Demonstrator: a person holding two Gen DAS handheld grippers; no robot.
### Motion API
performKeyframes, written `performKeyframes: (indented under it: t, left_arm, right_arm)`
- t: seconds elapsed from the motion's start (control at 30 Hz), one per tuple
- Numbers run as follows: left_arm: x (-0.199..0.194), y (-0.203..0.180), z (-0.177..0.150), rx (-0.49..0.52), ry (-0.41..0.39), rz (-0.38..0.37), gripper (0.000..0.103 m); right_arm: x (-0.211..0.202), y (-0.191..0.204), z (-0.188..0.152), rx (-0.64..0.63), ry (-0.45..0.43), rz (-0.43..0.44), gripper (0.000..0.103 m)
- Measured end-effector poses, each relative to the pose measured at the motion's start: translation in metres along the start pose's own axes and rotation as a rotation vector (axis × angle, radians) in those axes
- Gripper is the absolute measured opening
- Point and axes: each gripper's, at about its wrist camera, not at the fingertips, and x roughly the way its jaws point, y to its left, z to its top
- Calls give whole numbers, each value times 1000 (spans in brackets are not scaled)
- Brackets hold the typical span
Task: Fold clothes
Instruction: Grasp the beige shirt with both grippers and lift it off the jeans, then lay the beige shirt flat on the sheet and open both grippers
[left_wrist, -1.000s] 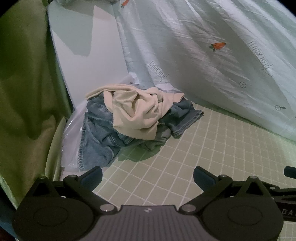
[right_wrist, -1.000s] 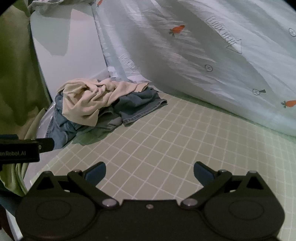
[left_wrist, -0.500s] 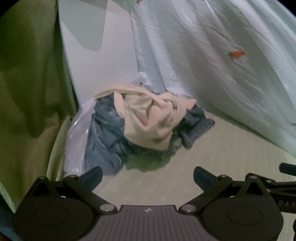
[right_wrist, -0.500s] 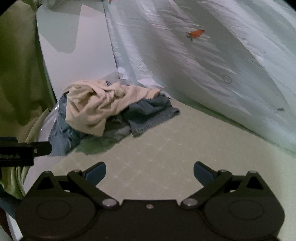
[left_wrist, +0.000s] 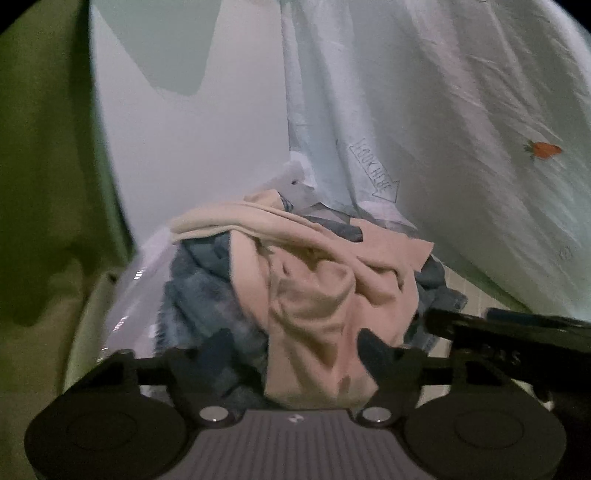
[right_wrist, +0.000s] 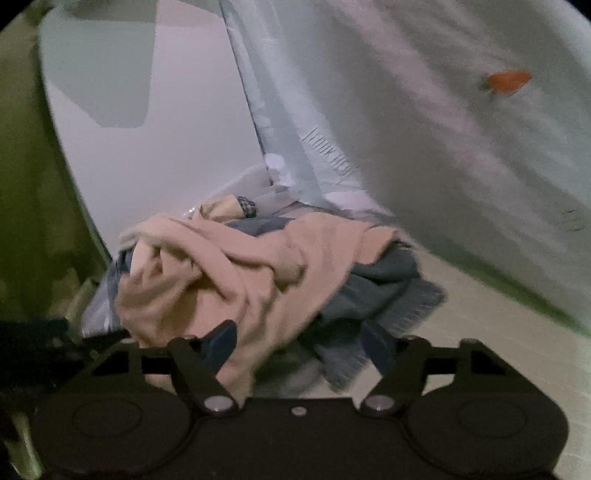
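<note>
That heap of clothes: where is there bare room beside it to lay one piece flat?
Bare pale green mat lies right of the crumpled beige garment and blue denim jeans, bordered by the pale carrot-print sheet. The left corner, by the white wall, is crowded.

Beige garment (left_wrist: 314, 295) over blue denim jeans (right_wrist: 384, 295) — pale blue sheet (left_wrist: 461, 147), orange carrot print; green curtain (left_wrist: 48, 184).

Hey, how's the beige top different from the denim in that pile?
The beige top is pale and lies on top of the pile; the denim garment is dark blue and sits underneath, its edges sticking out. Both are crumpled, not yet folded, and no claw grips either.
</note>
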Motion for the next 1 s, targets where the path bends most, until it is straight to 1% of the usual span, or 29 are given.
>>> performKeyframes:
  t: [0.07, 0.13, 0.17, 0.2, 0.23, 0.27, 0.3, 0.33, 0.4, 0.5, 0.57, 0.63, 0.7, 0.77, 0.83, 0.93, 0.97, 1.0]
  left_arm:
    - [15, 2, 4, -28, 19, -23, 39]
    - [27, 6, 6, -61, 38, -42, 30]
    - [31, 8, 6, -73, 40, -48, 26]
    - [32, 9, 6, -78, 38, -52, 24]
    - [34, 9, 5, -83, 37, -55, 21]
    - [33, 8, 4, -79, 29, -57, 19]
    - [32, 7, 4, -73, 21, -58, 18]
    - [29, 5, 3, -64, 13, -57, 16]
    - [22, -3, 4, -50, -5, -66, 15]
    - [1, -23, 4, -12, -44, -89, 14]
    - [-16, -40, 3, 24, -71, -109, 14]
    - [-33, -60, 1, 58, -95, -146, 14]
    - [-49, -82, -5, 79, -105, -201, 13]
    - [-65, -107, -15, 96, -108, -261, 13]
    - [-78, -140, -34, 118, -79, -338, 14]
    - [-86, -196, -83, 191, 6, -424, 16]
    - [-87, -212, -101, 204, 48, -455, 18]
    - [-88, -229, -124, 214, 109, -487, 21]
  right_arm:
    - [21, 2, 8, 30, 20, 37, 70]
    - [42, 8, 12, 23, 53, 59, 62]
    - [53, 11, 13, 18, 71, 69, 60]
    - [61, 13, 14, 1, 84, 90, 54]
    - [69, 16, 14, -20, 96, 114, 43]
    - [73, 18, 13, -37, 97, 131, 38]
    - [73, 19, 12, -49, 88, 142, 26]
    - [70, 19, 11, -54, 68, 154, 17]
    - [54, 17, 8, -76, 12, 147, 13]
    - [28, 12, 4, -106, -69, 123, 12]
    - [4, -1, 1, -79, -116, 85, 12]
    - [-22, -19, -3, -37, -160, 49, 12]
    - [-53, -45, -8, 24, -202, 17, 12]
    - [-89, -76, -19, 71, -247, -37, 12]
    - [-126, -110, -38, 111, -270, -95, 12]
    - [-180, -162, -82, 141, -263, -199, 12]
    - [-193, -177, -99, 137, -243, -241, 12]
    - [-204, -192, -116, 130, -219, -284, 12]
